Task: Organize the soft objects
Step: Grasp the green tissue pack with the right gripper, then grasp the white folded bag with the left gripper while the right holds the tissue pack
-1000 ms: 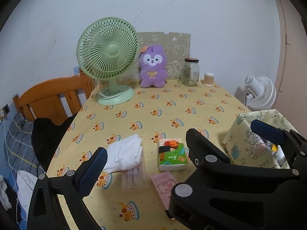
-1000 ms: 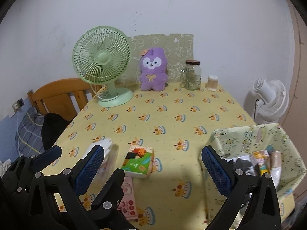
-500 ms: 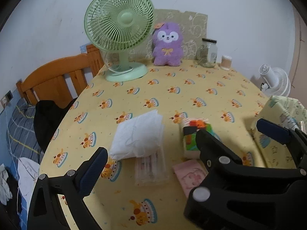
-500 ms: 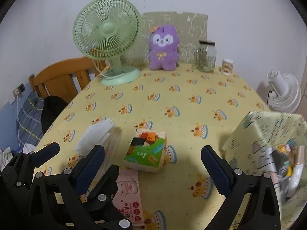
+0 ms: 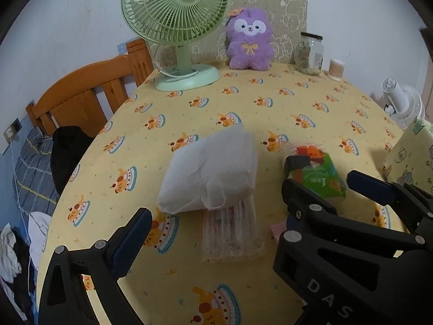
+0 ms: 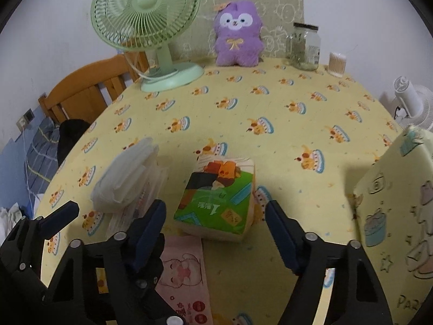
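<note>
A green tissue pack lies on the yellow tablecloth. My right gripper hangs over it, jaws closing, with the pack between the blue pads and a thin gap on each side. To its left sits a white pile of soft cloth pieces on top of a clear plastic packet. My left gripper stands open just in front of that pile, holding nothing; its right finger is hidden behind the right gripper. A pink tissue packet lies at the near edge. A purple plush sits at the back.
A yellow fabric bin stands at the right edge of the table. At the back are a green fan, a glass jar and a small swab tub. A wooden chair is on the left and a white fan at the far right.
Both grippers have come down and closer to the items, which now look larger. The right jaws have narrowed around the green tissue pack.
</note>
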A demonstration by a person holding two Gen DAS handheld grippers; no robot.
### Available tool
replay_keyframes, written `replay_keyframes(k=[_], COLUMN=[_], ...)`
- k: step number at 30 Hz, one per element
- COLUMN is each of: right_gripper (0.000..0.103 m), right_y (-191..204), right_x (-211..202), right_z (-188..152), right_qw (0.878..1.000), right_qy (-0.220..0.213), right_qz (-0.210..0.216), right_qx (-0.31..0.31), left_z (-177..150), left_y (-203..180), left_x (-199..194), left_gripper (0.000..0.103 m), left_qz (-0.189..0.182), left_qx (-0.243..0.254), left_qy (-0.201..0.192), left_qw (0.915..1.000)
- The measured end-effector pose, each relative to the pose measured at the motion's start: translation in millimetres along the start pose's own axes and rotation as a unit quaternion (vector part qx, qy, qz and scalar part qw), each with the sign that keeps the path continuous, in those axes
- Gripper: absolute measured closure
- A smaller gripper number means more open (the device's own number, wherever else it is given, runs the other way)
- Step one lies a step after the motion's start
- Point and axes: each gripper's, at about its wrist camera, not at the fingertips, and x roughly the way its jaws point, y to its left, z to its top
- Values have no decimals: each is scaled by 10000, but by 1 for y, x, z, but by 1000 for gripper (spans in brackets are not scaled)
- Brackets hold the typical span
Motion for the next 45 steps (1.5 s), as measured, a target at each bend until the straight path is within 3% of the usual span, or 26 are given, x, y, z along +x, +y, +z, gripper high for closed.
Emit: replay_keyframes(k=[4,11,15,22,28,31,33,35,45], right_gripper=[42,45,46,46,46,46,46,46,46], right_y=[1,1,0,-1,-1,-1,-2,-3,1], right_x=[10,4,-4,-12,-8,-4,-2,-2,-18], right_z=[1,4,10,20,24,25,25,26,24], right_qw=[9997,9997,9999,9996,9996,9997,9997,9996,9993], right_qy=[202,111,-80,-243,-260,-227,-228,-226,-336], right_qz=[47,166,73,116,116,122,119,140,161], right_qx=[-97,-120,-80,-27,26,41,54,93,43], left_z=[-1,3,8,22,30,32,31,31,26], left_y=[-4,-5,-7,0,0,3,6,6,2], left_x=[3,-4,-11,-10,3,11,14,10,-10], left_gripper=[3,3,3,8,24,47,69,76,88], left_qz=[-53,-25,291,369,271,236,111,41,-82], left_qx=[114,170,267,228,216,97,-36,-71,-91], left_qy=[80,-28,-235,-342,-265,-168,-107,-180,-300], left_qw=[9999,9998,9989,9985,9990,9995,9999,9998,9995])
